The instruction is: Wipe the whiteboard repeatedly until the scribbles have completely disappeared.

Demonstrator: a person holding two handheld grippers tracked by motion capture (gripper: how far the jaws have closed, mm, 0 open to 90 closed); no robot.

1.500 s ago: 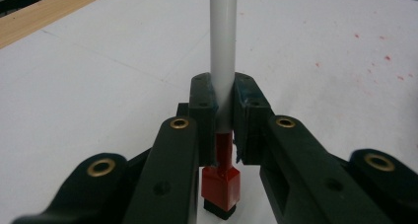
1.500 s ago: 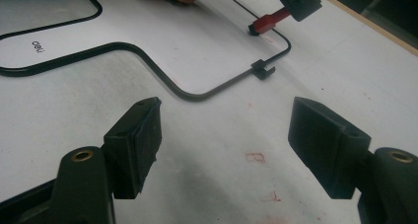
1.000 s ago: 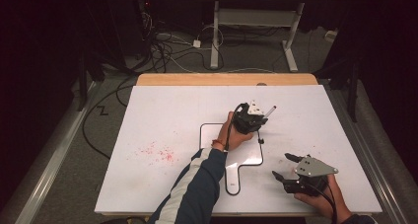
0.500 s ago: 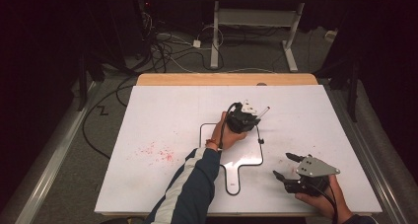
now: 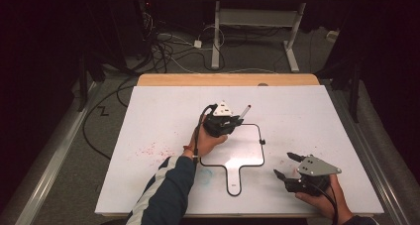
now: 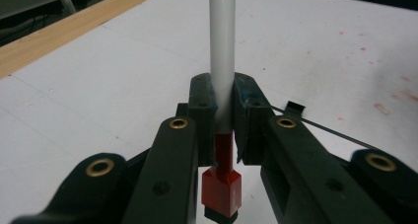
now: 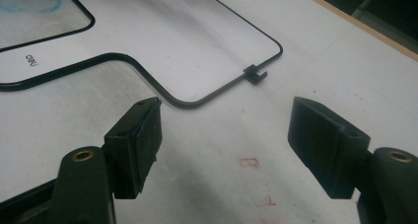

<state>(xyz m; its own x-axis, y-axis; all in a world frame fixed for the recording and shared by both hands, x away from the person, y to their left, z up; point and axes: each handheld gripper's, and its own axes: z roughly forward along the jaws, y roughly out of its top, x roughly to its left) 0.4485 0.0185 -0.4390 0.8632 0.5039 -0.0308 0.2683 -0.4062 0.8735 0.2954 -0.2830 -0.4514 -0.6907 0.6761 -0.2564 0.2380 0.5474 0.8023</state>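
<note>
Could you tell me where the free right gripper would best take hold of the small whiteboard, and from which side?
Probably its handle tab: the whiteboard lies flat, and that narrow tab juts toward the person. The open right gripper sits beside it, so come in low from that side.

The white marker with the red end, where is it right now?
The white marker with the red end is clamped in the left gripper, over the upper-left corner of the black-rimmed paddle-shaped whiteboard near the table's middle.
</note>
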